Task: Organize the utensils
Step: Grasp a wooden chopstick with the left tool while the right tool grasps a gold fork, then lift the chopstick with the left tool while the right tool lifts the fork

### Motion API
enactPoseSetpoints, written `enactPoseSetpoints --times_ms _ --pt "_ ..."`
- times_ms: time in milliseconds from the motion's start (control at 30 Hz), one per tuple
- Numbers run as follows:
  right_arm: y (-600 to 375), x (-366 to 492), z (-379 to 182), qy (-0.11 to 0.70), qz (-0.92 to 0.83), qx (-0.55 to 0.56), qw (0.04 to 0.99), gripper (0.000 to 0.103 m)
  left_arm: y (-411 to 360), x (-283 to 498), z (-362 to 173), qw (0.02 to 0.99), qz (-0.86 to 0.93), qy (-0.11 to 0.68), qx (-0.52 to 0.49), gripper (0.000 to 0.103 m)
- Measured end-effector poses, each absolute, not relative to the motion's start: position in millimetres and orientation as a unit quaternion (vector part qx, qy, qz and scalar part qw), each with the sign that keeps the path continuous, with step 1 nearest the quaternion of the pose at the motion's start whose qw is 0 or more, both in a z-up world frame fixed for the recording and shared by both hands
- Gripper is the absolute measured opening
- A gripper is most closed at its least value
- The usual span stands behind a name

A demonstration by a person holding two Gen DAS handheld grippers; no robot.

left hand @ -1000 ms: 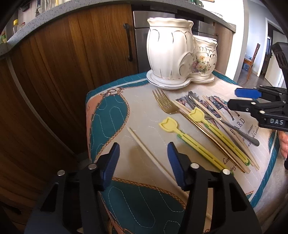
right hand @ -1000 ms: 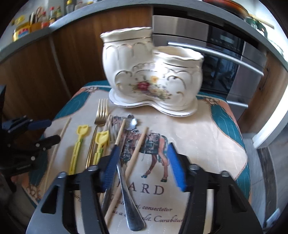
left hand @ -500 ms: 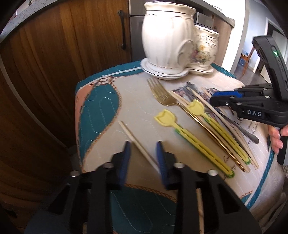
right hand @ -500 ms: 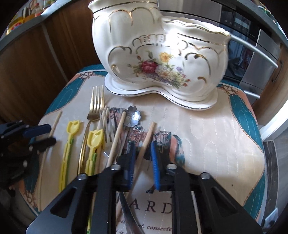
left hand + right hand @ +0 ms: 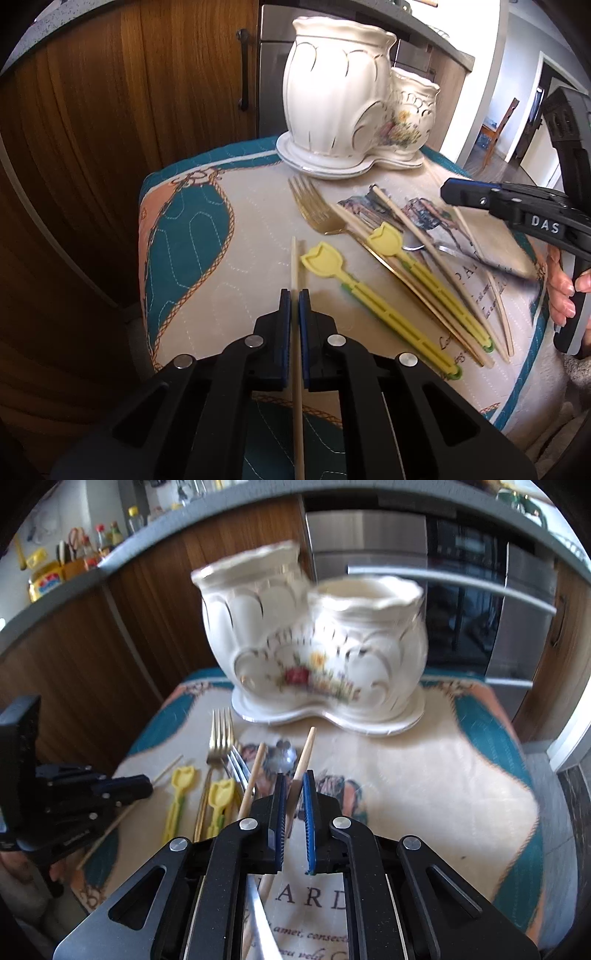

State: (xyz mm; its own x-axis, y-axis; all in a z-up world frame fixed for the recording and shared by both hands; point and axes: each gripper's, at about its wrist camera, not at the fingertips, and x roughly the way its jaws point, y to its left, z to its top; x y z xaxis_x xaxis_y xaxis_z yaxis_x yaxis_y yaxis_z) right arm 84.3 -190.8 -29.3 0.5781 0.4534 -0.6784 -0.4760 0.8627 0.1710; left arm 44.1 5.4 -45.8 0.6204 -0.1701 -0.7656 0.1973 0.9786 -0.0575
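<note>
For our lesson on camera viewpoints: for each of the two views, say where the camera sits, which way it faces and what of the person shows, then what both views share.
Left wrist: sits behind the left gripper, faces along its thin chopstick toward the ceramic holder; the right gripper and right hand show.
Right wrist: sits behind the right gripper, which closes around a thicker chopstick; the left gripper shows.
Shared: holder, gold fork, yellow tongs.

Bright daylight enters from a doorway (image 5: 532, 122) at two o'clock — both fisheye views bend and darken at the rims. The ceramic holder (image 5: 314, 657) is motion-blurred in the right view.
</note>
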Motion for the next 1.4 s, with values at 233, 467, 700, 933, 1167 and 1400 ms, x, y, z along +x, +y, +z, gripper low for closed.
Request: enactPoseSetpoints --times_ms 233,467,700,933,1167,1400 --pt "-184 96 -39 0.414 0.259 -0.044 0.872 0.016 3 43 -48 0.899 -0.109 0.425 0.015 0.004" --pt "-171 82 -41 0.405 0.269 -0.068 0.871 0.041 6 43 -49 0.898 -0.112 0.424 0.009 0.004" --pt "-153 58 -48 0.436 0.305 -0.124 0.838 0.019 7 42 -48 0.898 -0.118 0.424 0.008 0.004" --pt "-150 52 -59 0.448 0.306 -0.13 0.83 0.008 7 43 -51 0.897 -0.117 0.427 0.006 0.004" --pt "-157 43 -45 0.425 0.311 -0.107 0.843 0.006 8 42 -46 0.901 -0.117 0.417 0.004 0.004" --pt "-179 38 -18 0.364 0.314 -0.063 0.874 0.006 11 37 -33 0.913 -0.117 0.392 -0.005 0.004"
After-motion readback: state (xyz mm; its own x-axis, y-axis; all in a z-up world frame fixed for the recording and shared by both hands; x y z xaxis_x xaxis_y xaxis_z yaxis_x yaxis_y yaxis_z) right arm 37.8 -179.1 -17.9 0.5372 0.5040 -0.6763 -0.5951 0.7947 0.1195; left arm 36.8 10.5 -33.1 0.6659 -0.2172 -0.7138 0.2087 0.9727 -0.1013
